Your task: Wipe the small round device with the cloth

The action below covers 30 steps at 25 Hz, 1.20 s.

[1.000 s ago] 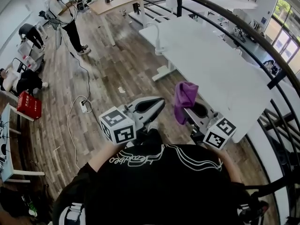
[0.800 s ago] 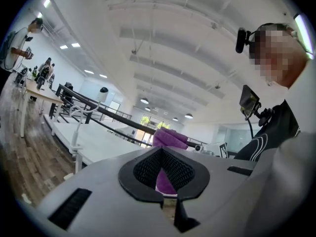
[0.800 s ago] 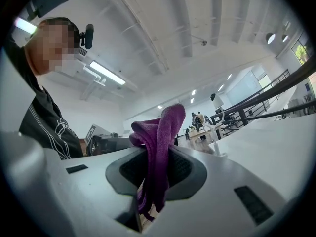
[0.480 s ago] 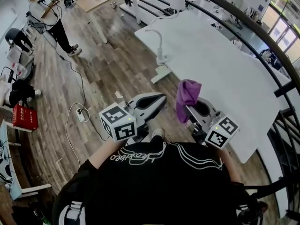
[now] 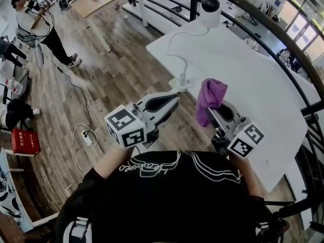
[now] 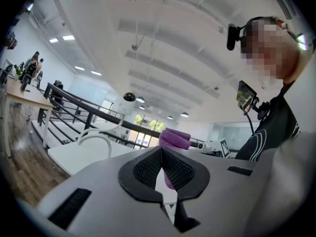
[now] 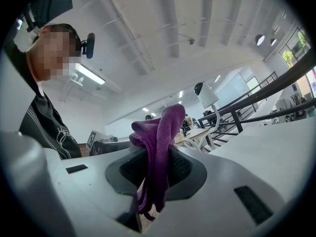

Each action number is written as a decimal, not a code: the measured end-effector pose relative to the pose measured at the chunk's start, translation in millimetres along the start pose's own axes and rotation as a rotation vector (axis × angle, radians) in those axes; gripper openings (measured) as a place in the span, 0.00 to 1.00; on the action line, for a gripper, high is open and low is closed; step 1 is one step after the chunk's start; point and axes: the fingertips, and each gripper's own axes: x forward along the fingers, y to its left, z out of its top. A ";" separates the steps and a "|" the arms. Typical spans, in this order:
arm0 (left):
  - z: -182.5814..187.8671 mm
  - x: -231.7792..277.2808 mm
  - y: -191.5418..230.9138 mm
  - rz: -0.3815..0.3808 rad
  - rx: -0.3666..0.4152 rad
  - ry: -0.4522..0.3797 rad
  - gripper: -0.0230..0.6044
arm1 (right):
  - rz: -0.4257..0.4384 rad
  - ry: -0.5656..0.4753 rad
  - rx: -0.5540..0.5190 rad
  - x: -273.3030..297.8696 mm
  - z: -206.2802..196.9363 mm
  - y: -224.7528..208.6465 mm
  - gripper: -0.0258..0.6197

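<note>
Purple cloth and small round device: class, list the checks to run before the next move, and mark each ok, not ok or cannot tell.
1. Purple cloth clamped in the right hand-held gripper: ok.
2. A fold of cloth stands out beyond the jaws for wiping: ok.
3. Left hand-held gripper shut and empty: ok.
4. Small round device in sight, on its gooseneck stand at the white table: ok.
5. Cloth touching the device: not ok, they are well apart.
6. Where the device is dirty: cannot tell, too small in every view.
</note>
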 end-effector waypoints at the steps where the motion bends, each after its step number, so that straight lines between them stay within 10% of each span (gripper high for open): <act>1: 2.0 0.4 9.2 0.000 0.004 0.003 0.05 | -0.007 -0.003 -0.001 5.2 1.1 -4.2 0.14; 18: 35.1 32.8 103.0 0.031 0.115 0.050 0.21 | -0.084 -0.020 0.026 34.1 10.4 -90.9 0.14; 30: 85.6 132.7 222.2 -0.087 0.397 0.245 0.22 | -0.101 -0.018 0.034 92.7 44.6 -205.6 0.14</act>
